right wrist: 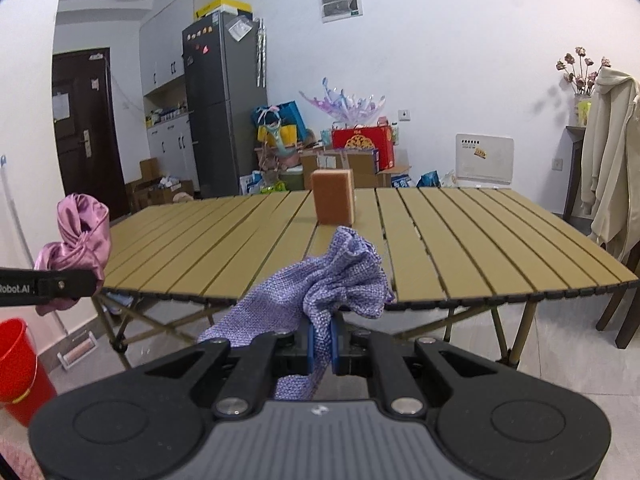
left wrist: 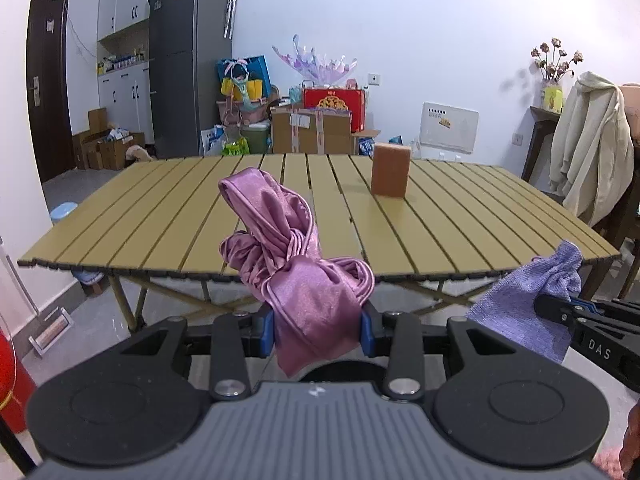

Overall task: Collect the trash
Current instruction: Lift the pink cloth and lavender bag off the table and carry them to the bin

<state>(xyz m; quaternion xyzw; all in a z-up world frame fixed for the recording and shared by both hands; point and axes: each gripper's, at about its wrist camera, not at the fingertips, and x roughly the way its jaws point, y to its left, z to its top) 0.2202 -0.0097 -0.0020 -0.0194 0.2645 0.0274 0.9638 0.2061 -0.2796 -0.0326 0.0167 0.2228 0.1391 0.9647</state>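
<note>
My left gripper (left wrist: 318, 330) is shut on a knotted pink satin cloth (left wrist: 296, 264) and holds it in the air in front of the table's near edge. It also shows at the left of the right wrist view (right wrist: 78, 240). My right gripper (right wrist: 321, 346) is shut on a crumpled purple woven cloth (right wrist: 320, 284), also off the table's near edge. That cloth shows at the right of the left wrist view (left wrist: 532, 300). An orange sponge block (left wrist: 390, 170) stands upright on the slatted table (left wrist: 160, 216), toward the far side.
A red bucket (right wrist: 18, 364) stands on the floor at the lower left. A chair with a cream coat (left wrist: 588, 152) stands right of the table. Boxes, bags and a fridge (left wrist: 188, 60) line the far wall.
</note>
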